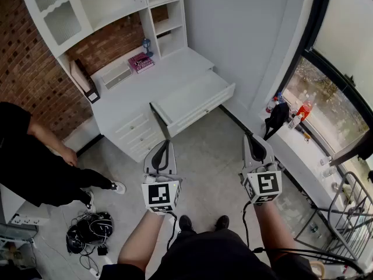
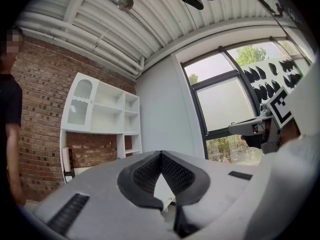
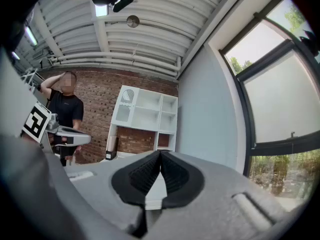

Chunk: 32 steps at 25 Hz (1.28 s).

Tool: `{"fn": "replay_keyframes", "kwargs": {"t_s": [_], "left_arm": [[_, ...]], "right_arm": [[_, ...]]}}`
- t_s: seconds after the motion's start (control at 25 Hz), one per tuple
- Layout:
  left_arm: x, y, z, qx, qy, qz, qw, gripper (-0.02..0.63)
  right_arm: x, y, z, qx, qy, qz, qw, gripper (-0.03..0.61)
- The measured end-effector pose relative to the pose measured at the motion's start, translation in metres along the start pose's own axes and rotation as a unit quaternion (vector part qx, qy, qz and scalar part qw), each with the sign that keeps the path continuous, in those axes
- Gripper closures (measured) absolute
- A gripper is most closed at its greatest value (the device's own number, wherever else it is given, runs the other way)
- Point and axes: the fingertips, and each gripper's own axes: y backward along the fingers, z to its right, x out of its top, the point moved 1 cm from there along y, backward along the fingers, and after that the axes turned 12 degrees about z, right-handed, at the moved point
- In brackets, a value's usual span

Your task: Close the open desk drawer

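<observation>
A white desk (image 1: 140, 89) with a hutch stands against the brick wall. Its wide drawer (image 1: 195, 101) is pulled out toward me, its front (image 1: 204, 112) with small knobs facing the floor space. My left gripper (image 1: 164, 147) is shut and empty, held level a short way in front of the drawer's left corner. My right gripper (image 1: 252, 143) is also shut and empty, to the right of the drawer and apart from it. In the left gripper view the jaws (image 2: 161, 156) meet with nothing between them; in the right gripper view the jaws (image 3: 160, 156) do the same.
A person in black (image 1: 29, 156) crouches at the left beside a tangle of cables (image 1: 87, 232). A small drawer stack (image 1: 137, 134) sits under the desk. Bottles (image 1: 303, 109) line the window sill at right. A wire rack (image 1: 344, 214) stands lower right.
</observation>
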Motion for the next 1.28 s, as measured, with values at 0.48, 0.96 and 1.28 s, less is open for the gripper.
{"fn": "replay_keyframes", "kwargs": {"t_s": [0.48, 0.96, 1.28], "left_arm": [[0.011, 0.010, 0.016, 0.006, 0.004, 0.015, 0.9999, 0.615], [0.002, 0.018, 0.063, 0.050, -0.007, -0.008, 0.9987, 0.345], [-0.013, 0.027, 0.073, 0.075, -0.024, -0.034, 0.9963, 0.345]], "right_arm": [[0.004, 0.015, 0.010, 0.005, -0.014, -0.004, 1.000, 0.558], [-0.014, 0.035, 0.058, 0.044, -0.048, -0.008, 0.998, 0.362], [-0.057, 0.030, 0.076, 0.071, -0.060, -0.031, 0.995, 0.362]]}}
